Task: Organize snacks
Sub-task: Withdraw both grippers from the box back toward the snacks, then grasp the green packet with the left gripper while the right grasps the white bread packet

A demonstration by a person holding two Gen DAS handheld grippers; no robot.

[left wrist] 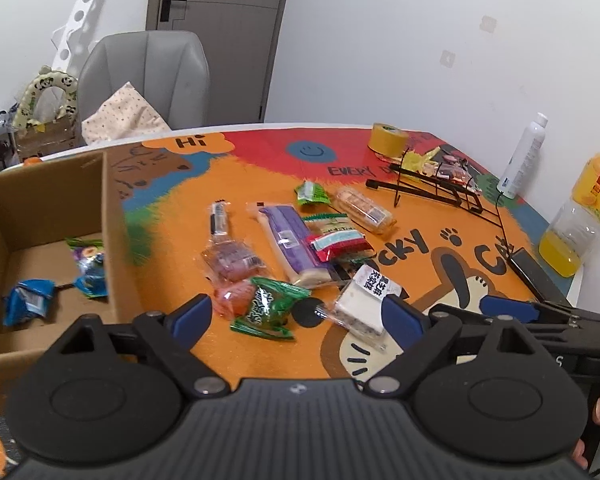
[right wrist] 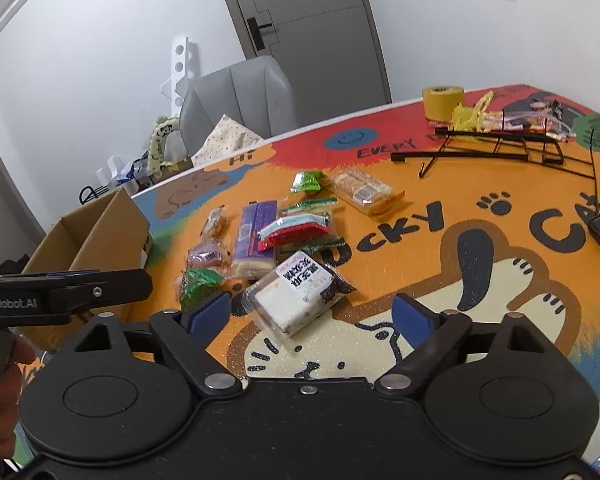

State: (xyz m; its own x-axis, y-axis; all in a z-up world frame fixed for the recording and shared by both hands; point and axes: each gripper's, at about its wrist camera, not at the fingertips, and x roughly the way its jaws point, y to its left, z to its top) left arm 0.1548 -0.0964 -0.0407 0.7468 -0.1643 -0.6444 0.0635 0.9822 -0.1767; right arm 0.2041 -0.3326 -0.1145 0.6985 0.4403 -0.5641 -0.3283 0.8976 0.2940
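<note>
Several wrapped snacks lie in a loose pile on the orange cartoon mat (left wrist: 420,208). My left gripper (left wrist: 298,316) is open, just in front of a green packet (left wrist: 270,304) and an orange-pink sweet (left wrist: 234,298). My right gripper (right wrist: 314,314) is open, with a white cake in clear wrap (right wrist: 296,294) between its fingers. The same cake shows in the left wrist view (left wrist: 364,304). Further back lie a purple bar (left wrist: 290,240), a red packet (left wrist: 338,242) and a biscuit pack (left wrist: 364,208). A cardboard box (left wrist: 112,216) at the left holds blue and green packets (left wrist: 28,300).
A black wire rack (left wrist: 440,188) with wrapped sweets and a yellow tape roll (left wrist: 388,140) stand at the back right. A white bottle (left wrist: 524,156) and an orange juice bottle (left wrist: 580,212) stand at the right edge. A grey chair (left wrist: 148,76) is behind the table.
</note>
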